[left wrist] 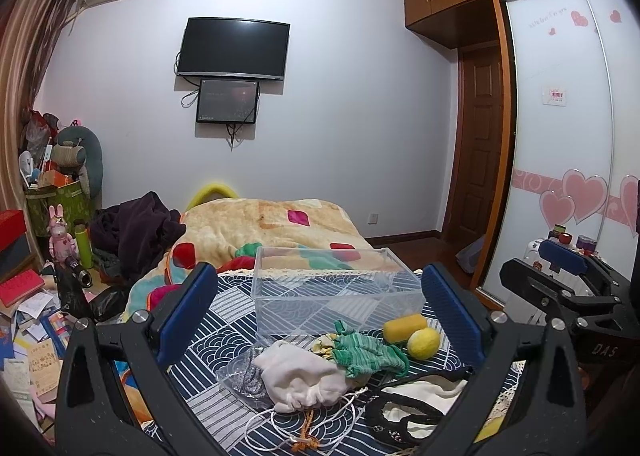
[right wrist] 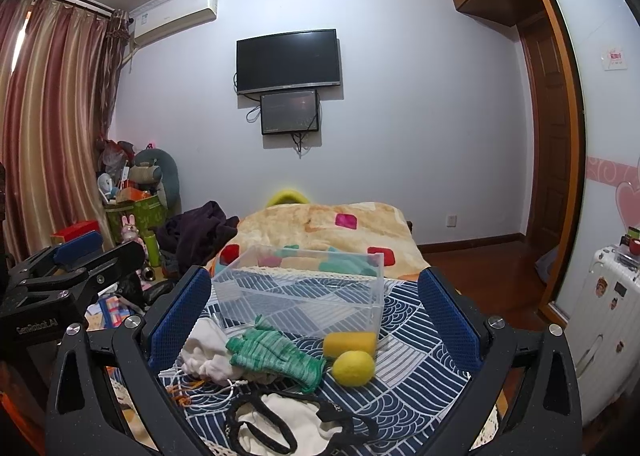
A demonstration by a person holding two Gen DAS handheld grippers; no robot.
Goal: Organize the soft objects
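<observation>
Left tongs (left wrist: 318, 312) spread wide, nothing pinched; right tongs (right wrist: 316, 316) likewise. Hovered above bed (right wrist: 408, 340), over blue wave-patterned cloth. Ahead: clear plastic box (left wrist: 336, 284). Beside box, touching: yellow sponge cylinder (left wrist: 405, 327), fuzzy yellow ball (left wrist: 423, 343). Nearer: striped green knit glove (left wrist: 366, 354), white drawstring pouch (left wrist: 298, 376).

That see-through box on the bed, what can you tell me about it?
The clear rectangular plastic box has thin transparent walls and no lid that I can see. It stands upright and looks empty, on the navy-and-white patterned cloth, whose stripes show through its sides. A yellow cylindrical sponge lies against its near corner; whether they touch is unclear. The green striped knitted glove lies just in front. Neither claw touches it.
</observation>
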